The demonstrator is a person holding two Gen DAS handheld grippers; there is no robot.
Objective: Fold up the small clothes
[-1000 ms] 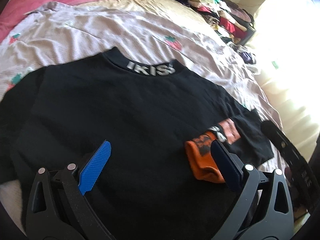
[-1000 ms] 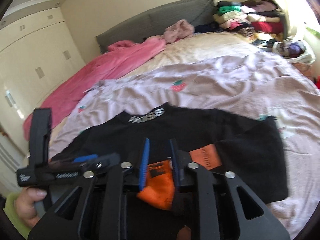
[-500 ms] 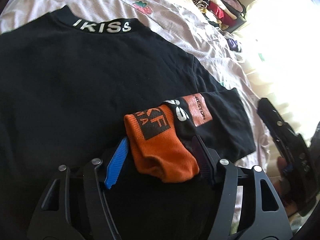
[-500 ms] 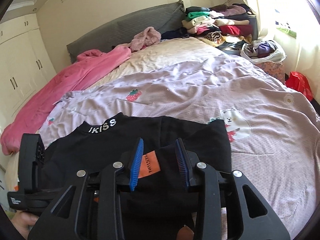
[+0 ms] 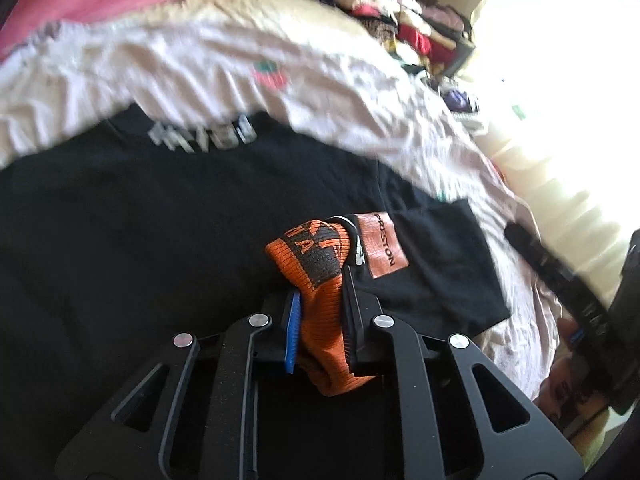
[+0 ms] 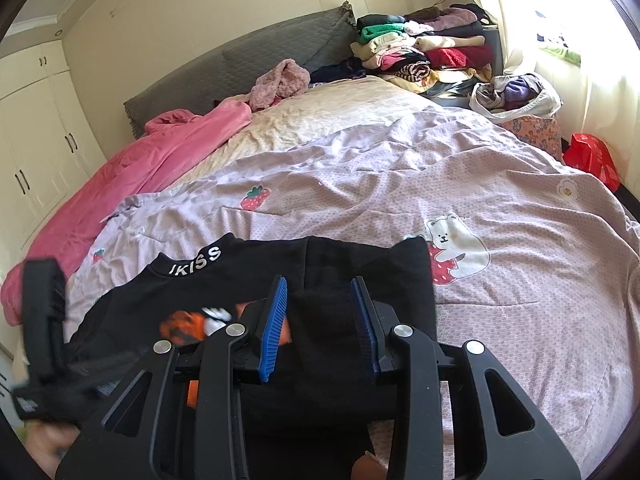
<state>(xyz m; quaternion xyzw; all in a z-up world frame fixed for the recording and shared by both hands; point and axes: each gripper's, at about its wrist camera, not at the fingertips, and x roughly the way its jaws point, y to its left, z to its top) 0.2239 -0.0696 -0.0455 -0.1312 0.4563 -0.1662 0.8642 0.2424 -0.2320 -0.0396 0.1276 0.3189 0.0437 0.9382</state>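
A black shirt with IKISS on its collar lies flat on the lilac bedspread. My left gripper is closing its jaws on an orange and black sock, whose cuff stands up out of the pads just above the shirt. An orange PRESTON patch on black cloth lies right beside it. My right gripper hovers over the shirt's right sleeve with its jaws apart and nothing pinched. From the right wrist, the sock and the left gripper are blurred at the lower left.
A pink blanket runs along the bed's left side. Stacks of folded clothes and a white bag of clothes stand at the far right, with a red bag below the window. White wardrobes line the left wall.
My right gripper let go of the orange sock and drew away to the right. My left gripper moved in around the sock, closed from wide open onto it, and raised it slightly.
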